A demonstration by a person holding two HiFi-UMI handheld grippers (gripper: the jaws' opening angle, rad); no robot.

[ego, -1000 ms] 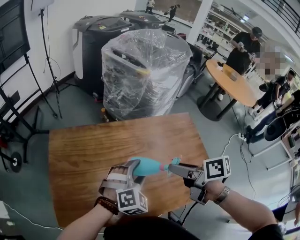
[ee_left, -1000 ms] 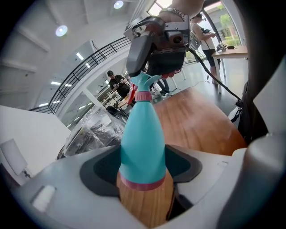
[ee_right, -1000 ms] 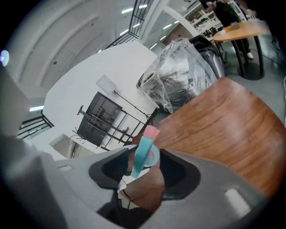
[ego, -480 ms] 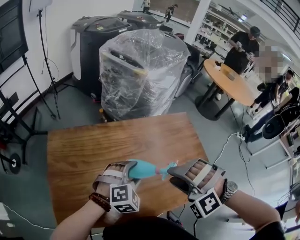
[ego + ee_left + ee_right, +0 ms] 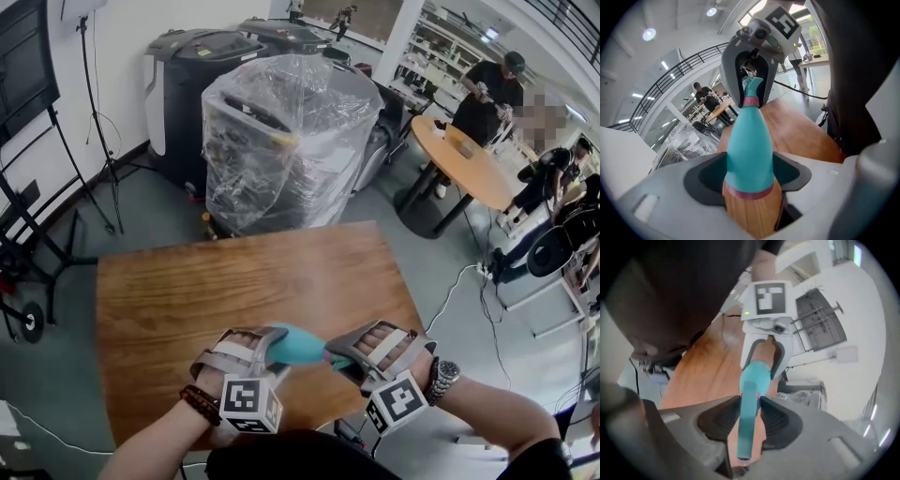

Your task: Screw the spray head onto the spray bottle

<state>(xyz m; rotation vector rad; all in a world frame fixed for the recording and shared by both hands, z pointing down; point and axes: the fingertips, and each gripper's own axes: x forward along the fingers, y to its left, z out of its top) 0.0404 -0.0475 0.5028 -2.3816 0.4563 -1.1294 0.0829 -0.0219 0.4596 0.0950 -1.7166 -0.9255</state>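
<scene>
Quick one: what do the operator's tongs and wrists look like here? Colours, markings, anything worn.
Left tongs and right tongs: pale grey shells with dark ribbed pads, strapped over the hands. Each carries a white cube with black square markers. The left wrist has a dark bracelet. The right wrist has a metal watch and a dark sleeve.
</scene>
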